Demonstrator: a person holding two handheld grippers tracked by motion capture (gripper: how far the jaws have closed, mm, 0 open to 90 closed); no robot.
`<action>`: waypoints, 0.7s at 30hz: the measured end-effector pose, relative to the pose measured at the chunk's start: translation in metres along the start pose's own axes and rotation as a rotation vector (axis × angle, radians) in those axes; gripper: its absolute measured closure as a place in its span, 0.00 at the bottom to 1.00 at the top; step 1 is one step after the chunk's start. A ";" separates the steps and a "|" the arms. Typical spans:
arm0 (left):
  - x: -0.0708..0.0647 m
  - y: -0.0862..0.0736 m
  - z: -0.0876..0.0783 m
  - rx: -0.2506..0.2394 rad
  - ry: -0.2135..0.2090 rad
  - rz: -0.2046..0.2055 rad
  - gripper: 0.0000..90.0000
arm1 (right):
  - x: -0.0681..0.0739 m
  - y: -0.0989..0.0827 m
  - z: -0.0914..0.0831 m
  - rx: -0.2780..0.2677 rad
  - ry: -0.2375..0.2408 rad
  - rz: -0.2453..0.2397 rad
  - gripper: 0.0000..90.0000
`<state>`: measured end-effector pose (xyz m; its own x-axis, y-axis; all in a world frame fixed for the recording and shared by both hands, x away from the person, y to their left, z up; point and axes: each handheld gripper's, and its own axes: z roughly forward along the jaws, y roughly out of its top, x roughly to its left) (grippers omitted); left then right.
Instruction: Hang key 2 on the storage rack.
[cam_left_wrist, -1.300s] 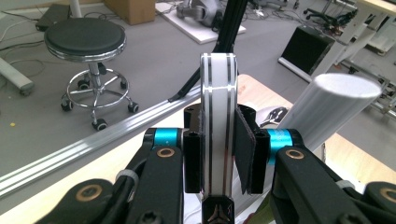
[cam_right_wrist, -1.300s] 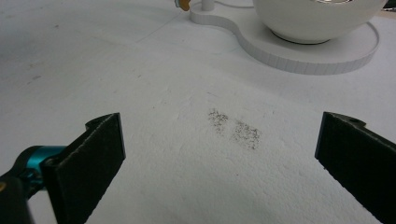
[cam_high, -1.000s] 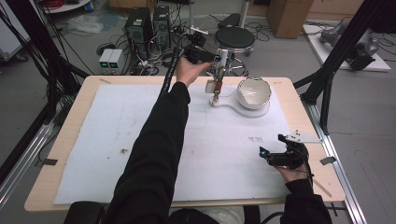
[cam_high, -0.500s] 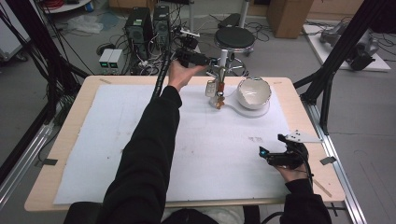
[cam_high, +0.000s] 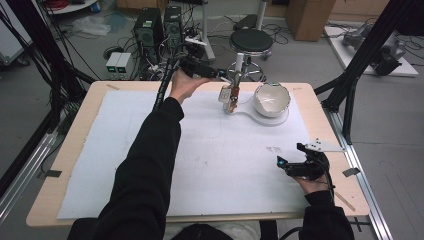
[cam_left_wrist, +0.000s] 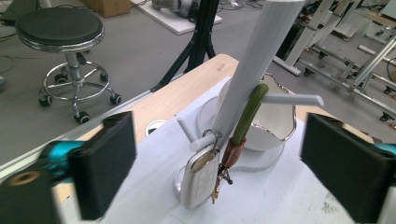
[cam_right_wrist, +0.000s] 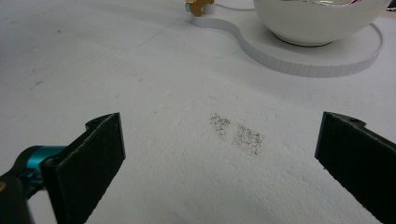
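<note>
Broad wooden table under a white foam mat, taking up most of the high view. On the mat toward one o'clock, a flat white base carrying a white bowl with a wavy rim at its right end and an upright white post with short pegs at its left end. Behind the table at twelve o'clock, a black round stool on the grey floor.

Left gripper held at about twelve o'clock of the mat, just left of the post, at the end of a long black sleeve. Jaws standing wide apart (having just been opening), pads pressing on nothing; seen from the left gripper view, post and hanging things between the two jaws but farther off, clear of both pads.

Right gripper low at four o'clock, near the table's right edge, resting over bare mat. Jaws apart, only a grey smudge on the mat between them.

Silver key fob hanging by a ring from a low peg at six o'clock of the post, touching it. Just beside it, a green strap with a brown leather end and small keys dangling.
</note>
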<state>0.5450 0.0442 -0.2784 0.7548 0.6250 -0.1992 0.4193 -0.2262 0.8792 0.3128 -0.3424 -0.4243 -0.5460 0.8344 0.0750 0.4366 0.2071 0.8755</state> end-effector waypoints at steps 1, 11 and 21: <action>0.000 -0.001 -0.002 0.004 -0.003 0.003 0.05 | 0.000 0.000 0.000 0.000 0.000 0.001 0.01; -0.006 -0.009 -0.015 0.022 -0.016 0.036 0.02 | 0.001 0.000 -0.001 -0.003 -0.004 -0.005 0.01; -0.004 -0.034 -0.036 0.021 -0.003 0.022 0.02 | 0.002 -0.001 -0.004 -0.001 -0.005 -0.001 0.01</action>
<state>0.5095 0.0758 -0.2923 0.7655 0.6175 -0.1808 0.4130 -0.2561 0.8740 0.3090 -0.3431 -0.4234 -0.5429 0.8367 0.0718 0.4352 0.2071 0.8762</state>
